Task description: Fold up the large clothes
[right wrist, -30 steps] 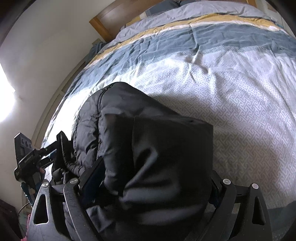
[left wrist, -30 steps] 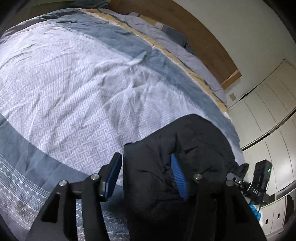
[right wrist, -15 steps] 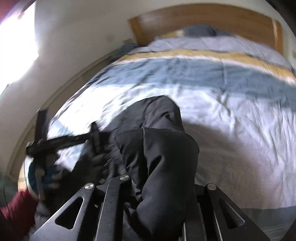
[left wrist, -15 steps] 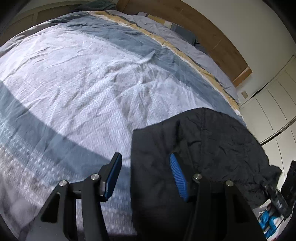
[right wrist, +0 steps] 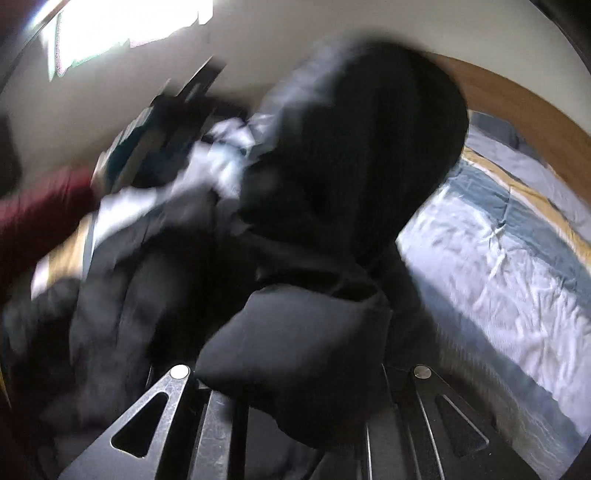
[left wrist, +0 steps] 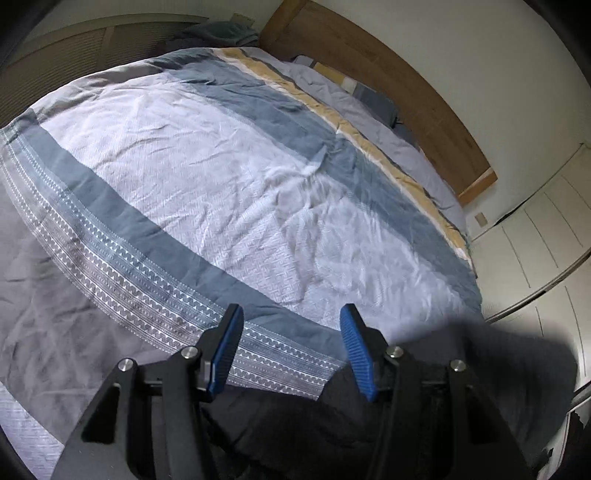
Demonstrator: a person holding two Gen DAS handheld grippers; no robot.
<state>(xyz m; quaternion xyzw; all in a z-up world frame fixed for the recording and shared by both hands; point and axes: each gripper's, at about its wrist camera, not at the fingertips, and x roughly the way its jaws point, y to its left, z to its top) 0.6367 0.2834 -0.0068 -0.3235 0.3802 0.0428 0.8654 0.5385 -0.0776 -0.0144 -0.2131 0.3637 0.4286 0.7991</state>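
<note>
Left gripper (left wrist: 291, 347): its two blue fingers (left wrist: 225, 350) are spread wide apart. Nothing is between them. It hangs above the near end of the bed.

Right gripper (right wrist: 295, 384): it is clamped on a thick fold of the black jacket. The cloth bulges up between its two black arms and hides the tips.

Black jacket (right wrist: 354, 155): in the right wrist view it is very close and fills the middle. A big puffy part stands up in front of the wall. This view is blurry, so its shape is hard to tell. In the left wrist view part of the jacket (left wrist: 498, 376) lies low on the right, by the near right edge of the bed, under and beside the right finger.

Bed cover (left wrist: 229, 192): white in the middle, with blue-grey bands, a yellow stripe and a band of little zigzag marks. It is wrinkled.

Headboard (left wrist: 388, 70): brown wood, at the far end of the bed.

Pillows (left wrist: 365, 96): grey, just in front of the headboard.

Cupboard doors (left wrist: 535, 251): white, on the right past the bed.

Red sleeve (right wrist: 33, 210): on the left in the right wrist view, blurry.

Window (right wrist: 122, 26): very bright, up at the top left.
</note>
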